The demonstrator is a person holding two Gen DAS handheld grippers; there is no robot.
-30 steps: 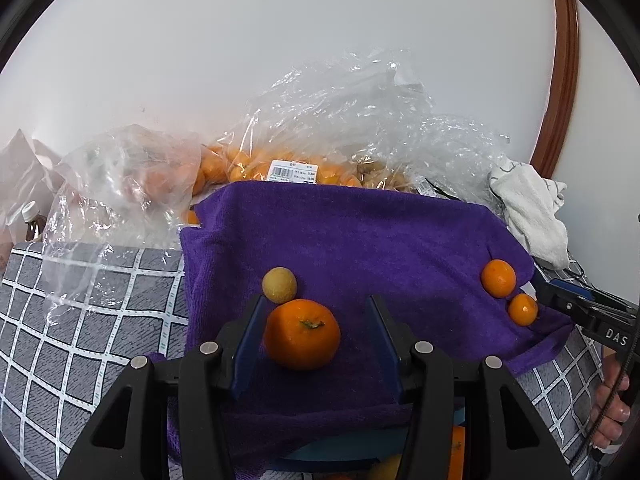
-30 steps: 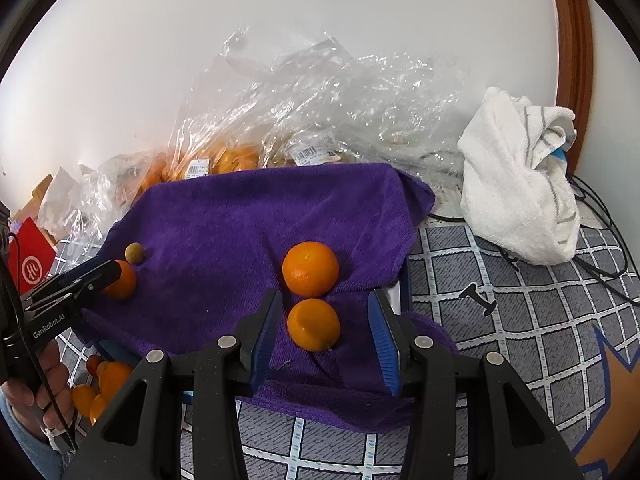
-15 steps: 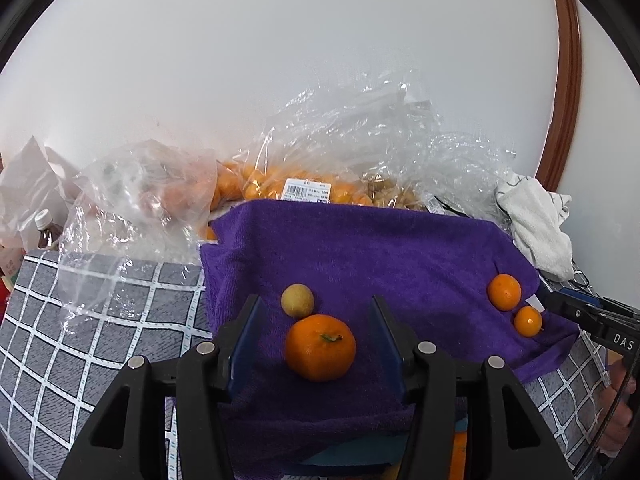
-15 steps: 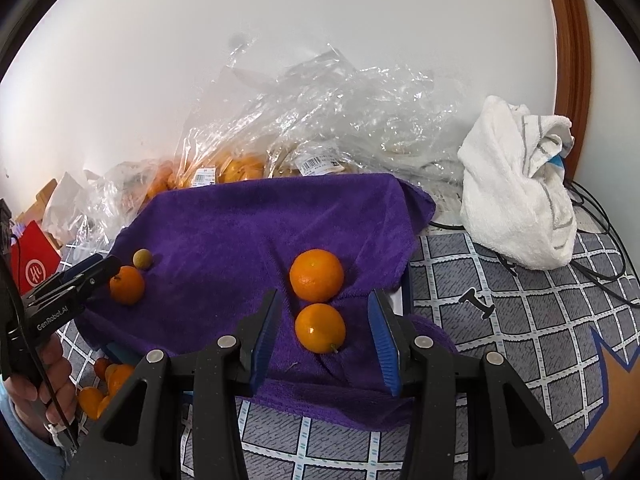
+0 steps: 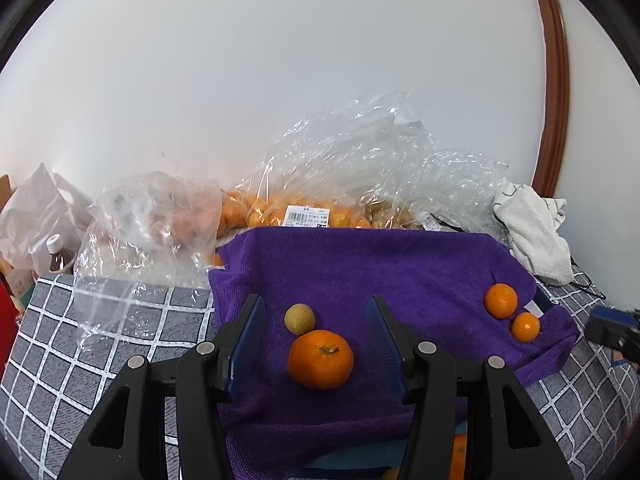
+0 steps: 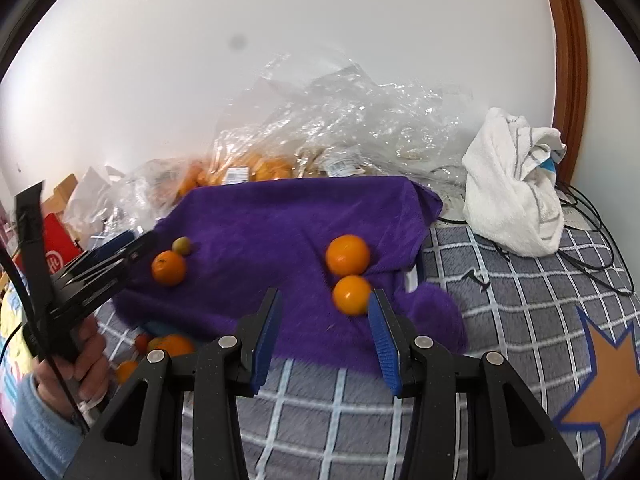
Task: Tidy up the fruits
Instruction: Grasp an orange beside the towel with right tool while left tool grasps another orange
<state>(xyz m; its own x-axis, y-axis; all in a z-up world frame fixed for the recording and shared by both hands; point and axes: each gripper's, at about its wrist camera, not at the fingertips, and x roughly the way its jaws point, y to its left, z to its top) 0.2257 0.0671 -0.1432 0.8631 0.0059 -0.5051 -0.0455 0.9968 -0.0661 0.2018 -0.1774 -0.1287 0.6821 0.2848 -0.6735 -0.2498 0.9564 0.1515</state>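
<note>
A purple towel (image 5: 380, 268) lies over a box on the checked cloth. On it, in the left wrist view, an orange (image 5: 321, 359) lies between the fingers of my open left gripper (image 5: 316, 344), untouched, with a small yellow-green fruit (image 5: 299, 319) just behind it. Two smaller oranges (image 5: 500, 300) (image 5: 525, 326) lie at the towel's right edge. In the right wrist view my open, empty right gripper (image 6: 325, 332) is in front of the towel (image 6: 280, 220); the two oranges (image 6: 347, 255) (image 6: 351, 295) lie just beyond its right finger. The left gripper (image 6: 100, 264) shows at the left beside the other orange (image 6: 168, 267).
Clear plastic bags of oranges (image 5: 296, 212) are piled against the wall behind the towel. A white cloth (image 6: 512, 196) and black cables (image 6: 592, 232) lie at the right. A bottle (image 5: 58, 256) and red box (image 6: 56, 248) are at the left. More oranges (image 6: 168, 346) show under the towel's front edge.
Both grippers have drawn back and up from the towel. The left stays open around its orange; the right has shifted left, so its two oranges now lie off its right finger.
</note>
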